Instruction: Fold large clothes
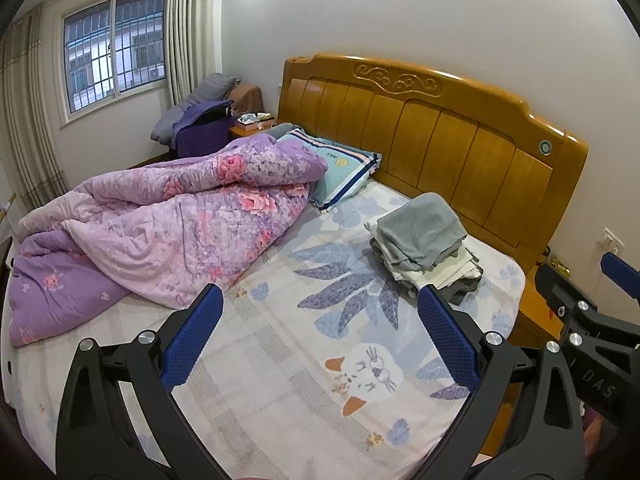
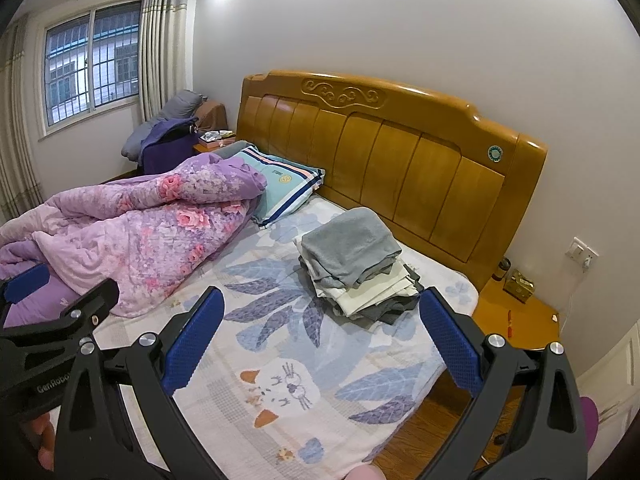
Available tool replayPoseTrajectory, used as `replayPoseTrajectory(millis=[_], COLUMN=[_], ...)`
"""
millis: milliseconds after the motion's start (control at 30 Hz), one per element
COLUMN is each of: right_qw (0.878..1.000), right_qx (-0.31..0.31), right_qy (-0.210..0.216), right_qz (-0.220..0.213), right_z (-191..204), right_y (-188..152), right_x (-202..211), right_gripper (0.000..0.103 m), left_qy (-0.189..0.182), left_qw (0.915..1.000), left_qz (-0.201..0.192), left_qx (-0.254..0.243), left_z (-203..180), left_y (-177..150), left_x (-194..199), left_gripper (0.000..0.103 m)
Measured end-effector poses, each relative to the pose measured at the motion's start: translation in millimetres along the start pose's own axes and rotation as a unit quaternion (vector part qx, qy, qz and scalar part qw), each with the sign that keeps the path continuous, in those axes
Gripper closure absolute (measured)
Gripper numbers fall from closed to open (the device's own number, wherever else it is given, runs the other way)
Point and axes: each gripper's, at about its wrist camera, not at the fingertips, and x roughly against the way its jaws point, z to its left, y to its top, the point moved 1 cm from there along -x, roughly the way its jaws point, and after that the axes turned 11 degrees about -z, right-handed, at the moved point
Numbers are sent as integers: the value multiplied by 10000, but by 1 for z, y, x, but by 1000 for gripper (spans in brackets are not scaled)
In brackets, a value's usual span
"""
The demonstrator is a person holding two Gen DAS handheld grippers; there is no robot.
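Note:
A stack of folded clothes (image 1: 426, 250), grey on top with white and dark pieces below, lies on the bed near the wooden headboard; it also shows in the right wrist view (image 2: 356, 264). My left gripper (image 1: 320, 296) is open and empty, held above the patterned sheet in front of the stack. My right gripper (image 2: 320, 300) is open and empty, also above the sheet just short of the stack. Part of the right gripper (image 1: 580, 300) shows at the right edge of the left wrist view, and part of the left gripper (image 2: 52, 312) at the left edge of the right wrist view.
A crumpled purple floral quilt (image 1: 160, 232) covers the bed's left half, with a striped pillow (image 1: 340, 168) by the headboard (image 1: 440, 128). A wooden nightstand (image 2: 520, 316) with small items stands right of the bed. A chair heaped with cloth (image 1: 200, 120) stands under the window.

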Motion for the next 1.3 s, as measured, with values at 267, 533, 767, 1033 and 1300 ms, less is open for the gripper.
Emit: replayPoseTrajectory(millis=[267,533,767,1033,1300], right_qw=[9999,9997,9995,9993,9994], right_qx=[47,-21,69,78,84], right_qy=[45,84,55,95,86], right_qz=[129,224,311,353,327], right_z=[6,8,16,17,18], right_y=[-2,-4,-9,-13,-14], right_x=[-7,-10,-13,-13,-13], right_gripper=[8,8,8,8,8], left_qy=[138,227,152,189,167], left_qw=[9998,9995,9994,9992,9991], left_qz=[126,216,260,291,306], left_qx=[-11,59,192,203,221], left_z=[4,11,16,16,15], left_y=[-3,-7,-11,-12,-13], left_x=[-4,-4,-3,-4,-5], left_gripper=[5,5,5,5,5])
